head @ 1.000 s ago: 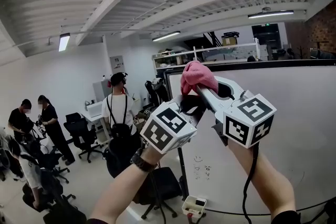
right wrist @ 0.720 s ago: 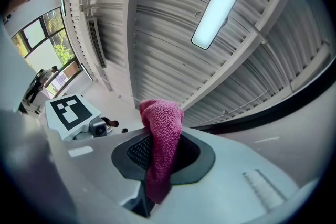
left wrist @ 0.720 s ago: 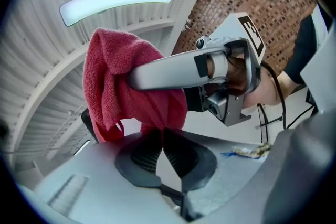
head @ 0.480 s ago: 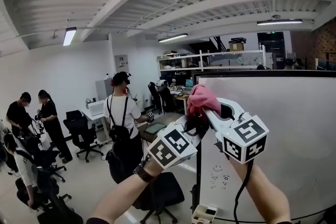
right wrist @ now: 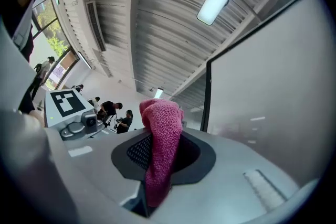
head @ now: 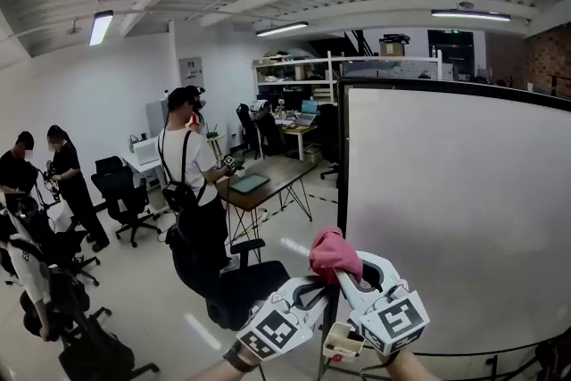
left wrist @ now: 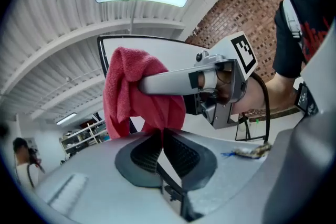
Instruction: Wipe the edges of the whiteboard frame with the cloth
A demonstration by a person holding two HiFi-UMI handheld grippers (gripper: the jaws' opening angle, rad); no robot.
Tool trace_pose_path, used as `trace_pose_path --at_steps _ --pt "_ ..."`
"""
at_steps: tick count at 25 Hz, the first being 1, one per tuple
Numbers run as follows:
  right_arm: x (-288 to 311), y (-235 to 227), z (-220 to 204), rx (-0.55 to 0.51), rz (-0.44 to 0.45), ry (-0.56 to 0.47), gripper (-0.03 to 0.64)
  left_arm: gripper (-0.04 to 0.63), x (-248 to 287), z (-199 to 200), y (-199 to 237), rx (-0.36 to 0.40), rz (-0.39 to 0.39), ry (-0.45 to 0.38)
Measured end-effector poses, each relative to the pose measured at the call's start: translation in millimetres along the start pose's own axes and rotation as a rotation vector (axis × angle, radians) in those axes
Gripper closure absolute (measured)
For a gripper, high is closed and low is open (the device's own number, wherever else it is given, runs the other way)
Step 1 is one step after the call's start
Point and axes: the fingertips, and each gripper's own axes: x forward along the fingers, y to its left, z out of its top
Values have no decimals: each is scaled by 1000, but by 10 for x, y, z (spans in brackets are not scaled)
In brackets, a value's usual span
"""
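Note:
The whiteboard (head: 455,219) stands at the right, and its black frame (head: 341,156) runs down its left edge. A pink cloth (head: 332,254) sits bunched against that edge, low down. Both grippers grip it from below. My left gripper (head: 314,285) is shut on a corner of the cloth (left wrist: 131,92), its pads (left wrist: 149,149) pinching the fabric. My right gripper (head: 346,279) is shut on the cloth (right wrist: 163,134), which hangs down between its jaws. The right gripper's view shows the frame (right wrist: 206,97) just beyond the cloth. The left gripper's view has the right gripper's body (left wrist: 210,81) crossing it.
A person in a harness (head: 186,174) stands by a desk (head: 260,183) left of the board. Two more people (head: 40,178) and several office chairs (head: 125,196) fill the far left. A dark chair (head: 241,281) is close below, and a small white box (head: 343,339) sits by the board.
Both grippers, still holding the cloth, have slid down the board's left frame edge from its top corner to a low point. The head view has also shifted.

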Motion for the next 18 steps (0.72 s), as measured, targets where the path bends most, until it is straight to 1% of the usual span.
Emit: trace_pose_path --at_steps 3,5,9,11,14,16,18 --pt "-49 -4 -559 102 -42 78 561 579 230 -467 -194 -105 -40 36" --pt "-101 25 -923 151 -76 125 561 578 306 -778 -281 -175 -68 67" --pt "-97 159 -1516 212 -112 218 561 578 335 -1319 -420 -257 -152 128" --pt "-119 213 -1771 242 -125 270 561 578 384 -1524 -537 -297 -193 157" --pt "-257 342 -2163 301 -134 365 561 578 428 -1816 -829 -377 -256 205" --pt "-374 371 -2371 331 -142 425 560 578 480 -1939 -1009 -435 -291 225" --pt "-466 354 -2543 351 -144 467 560 578 547 -2013 -1145 -484 -310 237"
